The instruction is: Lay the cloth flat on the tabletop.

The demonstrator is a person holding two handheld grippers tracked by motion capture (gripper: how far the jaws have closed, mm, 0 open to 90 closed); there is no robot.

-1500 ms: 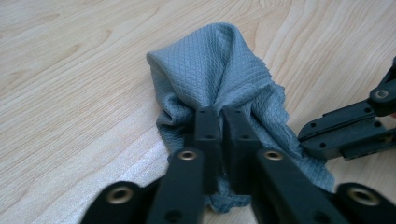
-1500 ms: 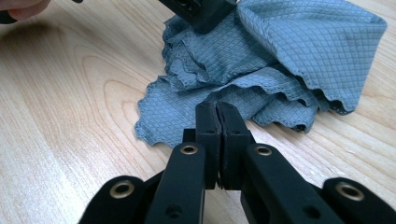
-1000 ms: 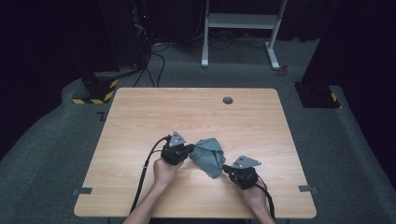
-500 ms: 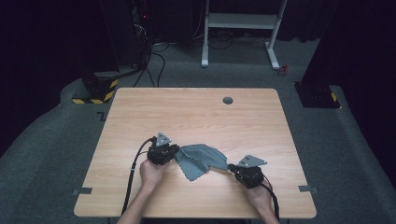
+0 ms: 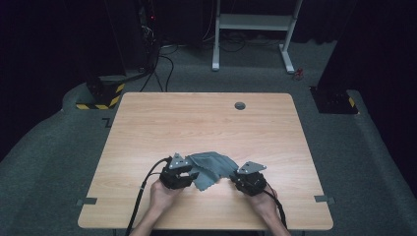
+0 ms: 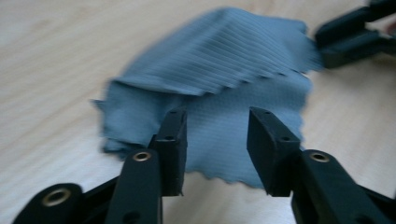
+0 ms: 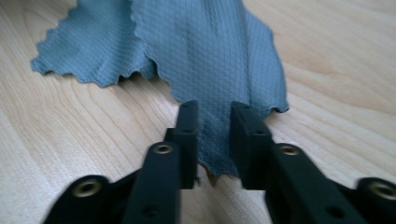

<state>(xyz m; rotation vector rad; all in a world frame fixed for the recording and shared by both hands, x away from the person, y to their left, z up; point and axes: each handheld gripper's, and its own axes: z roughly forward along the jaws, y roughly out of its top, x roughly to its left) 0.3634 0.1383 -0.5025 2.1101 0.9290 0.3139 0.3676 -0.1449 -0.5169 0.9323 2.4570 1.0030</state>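
Both grippers moved nearer person; blue cloth [image 5: 210, 168] now spread flatter on table [image 5: 196, 123] between them. Left gripper [image 6: 217, 140] jaws just opened, apart over cloth. Right gripper [image 7: 214, 140] jaws just opened slightly, cloth edge between, not squeezed.

Only a small round grommet [image 5: 240, 105] interrupts the bare far table [image 5: 196, 123].
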